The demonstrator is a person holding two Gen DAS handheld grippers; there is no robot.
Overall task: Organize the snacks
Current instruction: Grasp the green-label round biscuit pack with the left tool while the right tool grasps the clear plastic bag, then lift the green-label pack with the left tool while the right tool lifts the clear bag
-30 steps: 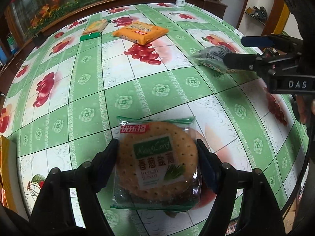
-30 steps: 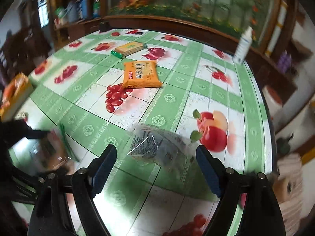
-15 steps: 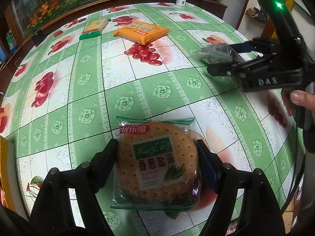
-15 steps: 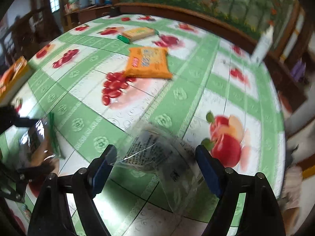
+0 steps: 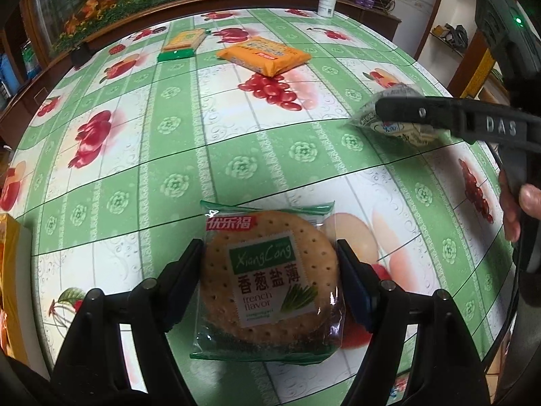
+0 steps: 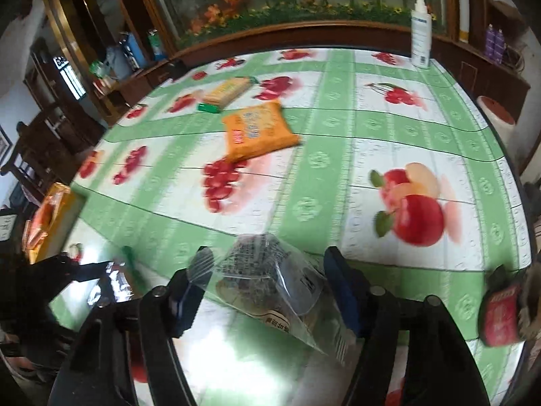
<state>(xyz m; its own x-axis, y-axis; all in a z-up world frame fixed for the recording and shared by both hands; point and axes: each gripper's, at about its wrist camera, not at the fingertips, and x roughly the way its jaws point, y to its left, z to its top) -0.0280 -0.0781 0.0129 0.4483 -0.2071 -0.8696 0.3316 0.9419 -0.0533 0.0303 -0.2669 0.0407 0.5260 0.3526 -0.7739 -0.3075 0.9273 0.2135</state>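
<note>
Left gripper (image 5: 270, 270): closed on the cracker pack (image 5: 268, 272); both pads are pressed against the pack's sides.
Cracker pack: a round cracker in clear wrap with a green label, held at the near edge of the tabletop (image 5: 209, 142).
Right gripper (image 6: 267, 287): jaws are closing; the clear packet (image 6: 270, 284) is seen between them, but contact with the pads cannot be told because of blur.
Clear packet: found near the right edge of the tabletop, tilted, its printed back turned up.
Orange pack (image 6: 258, 132): laid flat toward the far edge, apart from both grippers.
Yellow pack (image 6: 225, 94): laid beyond the orange pack, nearer the far left corner.
Bottle (image 6: 421, 34): stood upright at the far right edge.
Hand (image 5: 520, 209): seen wrapped on the right gripper's handle.
</note>
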